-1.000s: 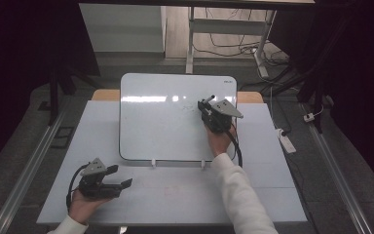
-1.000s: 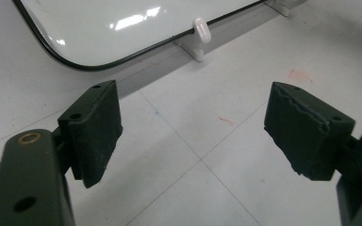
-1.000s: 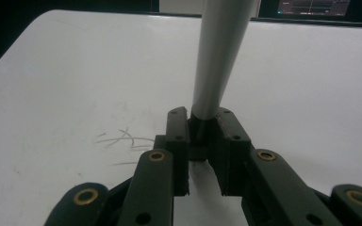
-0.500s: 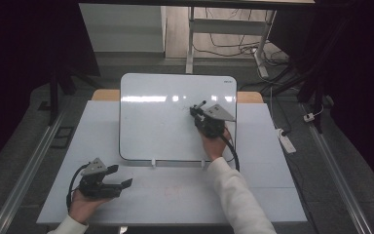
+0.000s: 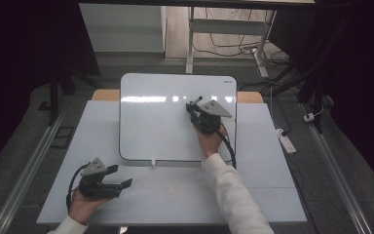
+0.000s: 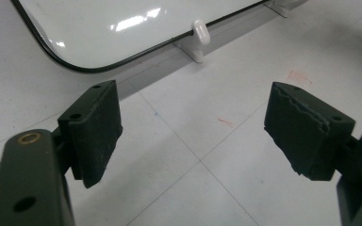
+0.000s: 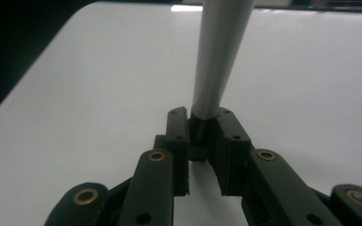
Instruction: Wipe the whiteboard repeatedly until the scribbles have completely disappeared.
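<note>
White and glossy, the whiteboard [image 5: 165, 117] lay flat on the table [image 5: 272, 195], and above its right half your right hand-held gripper [image 5: 198, 108] was clamped on a grey marker [image 7: 217, 52] that stuck out past the jaws. Your left hand-held gripper [image 5: 121, 185] rested with its jaws wide apart and empty on the table near the front left edge, well apart from the board. Held so near its end, the marker could have pivoted or slipped if you pressed hard on that slick surface.
</note>
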`<act>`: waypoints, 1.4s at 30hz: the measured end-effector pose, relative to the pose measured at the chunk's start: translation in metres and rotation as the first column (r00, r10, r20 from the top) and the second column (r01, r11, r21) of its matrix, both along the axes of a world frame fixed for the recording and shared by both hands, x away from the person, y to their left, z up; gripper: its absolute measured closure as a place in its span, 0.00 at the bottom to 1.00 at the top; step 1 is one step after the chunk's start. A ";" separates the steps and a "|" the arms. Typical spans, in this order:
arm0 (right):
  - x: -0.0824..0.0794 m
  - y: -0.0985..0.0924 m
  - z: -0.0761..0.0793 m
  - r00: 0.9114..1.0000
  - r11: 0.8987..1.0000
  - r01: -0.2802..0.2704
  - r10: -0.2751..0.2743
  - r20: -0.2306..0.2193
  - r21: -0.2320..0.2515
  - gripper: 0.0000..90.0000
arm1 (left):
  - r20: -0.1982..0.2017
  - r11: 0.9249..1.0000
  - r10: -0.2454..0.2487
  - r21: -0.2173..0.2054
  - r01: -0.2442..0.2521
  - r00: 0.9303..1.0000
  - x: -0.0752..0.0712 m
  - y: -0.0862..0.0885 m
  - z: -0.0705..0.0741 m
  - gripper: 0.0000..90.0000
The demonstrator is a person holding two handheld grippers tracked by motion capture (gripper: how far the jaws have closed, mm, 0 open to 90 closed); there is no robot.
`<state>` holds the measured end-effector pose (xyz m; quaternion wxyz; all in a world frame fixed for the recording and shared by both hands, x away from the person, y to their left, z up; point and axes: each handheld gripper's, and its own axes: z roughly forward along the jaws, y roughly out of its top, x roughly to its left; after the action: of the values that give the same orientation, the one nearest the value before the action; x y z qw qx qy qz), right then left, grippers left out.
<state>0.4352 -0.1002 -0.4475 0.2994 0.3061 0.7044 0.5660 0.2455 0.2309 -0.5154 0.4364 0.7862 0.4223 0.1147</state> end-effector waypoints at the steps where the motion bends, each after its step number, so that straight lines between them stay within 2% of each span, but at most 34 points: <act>1: -0.003 0.005 -0.003 1.000 1.000 -0.020 0.020 -0.002 -0.013 0.86 | 0.000 1.000 -0.001 0.000 0.001 1.000 0.000 0.000 0.000 0.22; 3: -0.006 0.012 -0.005 1.000 0.999 -0.030 0.030 0.007 -0.031 0.86 | 0.000 1.000 -0.002 -0.001 0.002 1.000 0.000 0.000 0.000 0.22; 5: -0.003 0.008 -0.003 1.000 1.000 -0.024 0.024 0.003 -0.016 0.86 | 0.001 1.000 -0.002 0.000 0.002 1.000 -0.001 0.000 0.000 0.22; 6: 0.001 0.003 0.001 1.000 1.000 0.011 -0.011 0.013 0.000 0.86 | 0.001 1.000 -0.001 0.000 0.001 1.000 -0.001 0.000 0.000 0.22; 11: 0.007 0.002 0.007 1.000 1.000 0.026 -0.026 0.012 0.011 0.86 | 0.000 1.000 -0.001 -0.001 0.001 1.000 0.000 0.000 0.000 0.22; 13: 0.006 0.008 0.005 1.000 1.000 0.001 -0.001 0.008 0.003 0.86 | 0.001 1.000 0.000 -0.002 0.000 1.000 0.000 0.000 0.000 0.22; 14: 0.001 0.015 0.001 0.999 0.999 -0.032 0.032 0.003 -0.026 0.86 | 0.001 1.000 0.000 -0.002 0.000 1.000 0.000 0.000 0.000 0.22; 18: -0.006 0.021 -0.004 0.998 0.996 -0.068 0.068 -0.002 -0.054 0.86 | -0.001 1.000 -0.001 0.001 0.001 1.000 0.000 0.000 0.000 0.22; 20: -0.006 0.020 -0.004 0.999 0.997 -0.051 0.052 0.010 -0.063 0.86 | 0.000 1.000 -0.003 0.000 0.003 1.000 0.000 0.000 0.000 0.22; 23: 0.001 0.005 0.003 0.999 0.999 0.029 -0.028 0.023 -0.015 0.86 | 0.003 1.000 0.001 -0.002 -0.001 1.000 -0.001 0.001 0.000 0.22; 25: 0.005 -0.002 0.005 0.999 0.999 0.040 -0.040 0.011 0.014 0.86 | 0.001 1.000 0.000 -0.002 0.000 1.000 0.000 0.000 0.000 0.22; 26: 0.004 -0.001 0.005 0.999 0.999 0.041 -0.041 0.016 0.009 0.86 | 0.000 1.000 -0.001 -0.001 0.001 1.000 0.000 0.000 0.000 0.22; 27: 0.001 0.006 0.001 1.000 1.000 0.000 0.000 0.009 -0.007 0.86 | -0.001 1.000 -0.001 0.001 0.001 1.000 0.001 0.000 0.000 0.22; 28: 0.001 0.006 0.001 1.000 1.000 0.000 0.000 0.009 -0.007 0.86 | -0.002 1.000 -0.001 0.002 0.001 1.000 0.001 -0.001 0.000 0.22; 30: -0.003 0.015 -0.003 0.999 0.998 -0.041 0.042 0.017 -0.045 0.86 | -0.001 1.000 -0.001 0.002 0.001 1.000 0.001 0.000 0.000 0.22; 31: -0.004 0.017 -0.003 0.999 0.998 -0.038 0.040 0.024 -0.059 0.86 | -0.001 1.000 0.000 0.001 0.000 1.000 0.000 0.000 0.000 0.22; 33: -0.002 0.011 -0.001 1.000 0.999 -0.024 0.024 0.019 -0.036 0.86 | 0.001 1.000 0.001 -0.002 -0.001 1.000 0.000 0.000 0.000 0.22; 35: 0.002 -0.001 0.003 0.999 1.000 0.025 -0.025 0.023 -0.010 0.86 | 0.002 1.000 0.000 -0.002 0.000 1.000 0.000 0.000 0.000 0.22; 36: 0.005 -0.014 0.007 0.998 0.998 0.059 -0.059 0.021 0.014 0.86 | 0.001 1.000 0.001 -0.001 -0.001 1.000 0.000 0.000 0.000 0.22; 40: 0.007 -0.026 0.009 0.997 0.997 0.074 -0.075 0.016 0.026 0.86 | 0.000 1.000 -0.001 -0.001 0.001 1.000 0.001 0.000 0.000 0.22; 42: 0.005 -0.025 0.007 0.998 0.997 0.067 -0.068 0.011 0.025 0.86 | 0.000 1.000 0.000 0.000 0.000 1.000 0.001 0.000 0.000 0.22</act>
<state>0.4406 -0.1253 -0.4402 0.3189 0.3299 0.6849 0.5660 0.2460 0.2304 -0.5157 0.4362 0.7862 0.4223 0.1149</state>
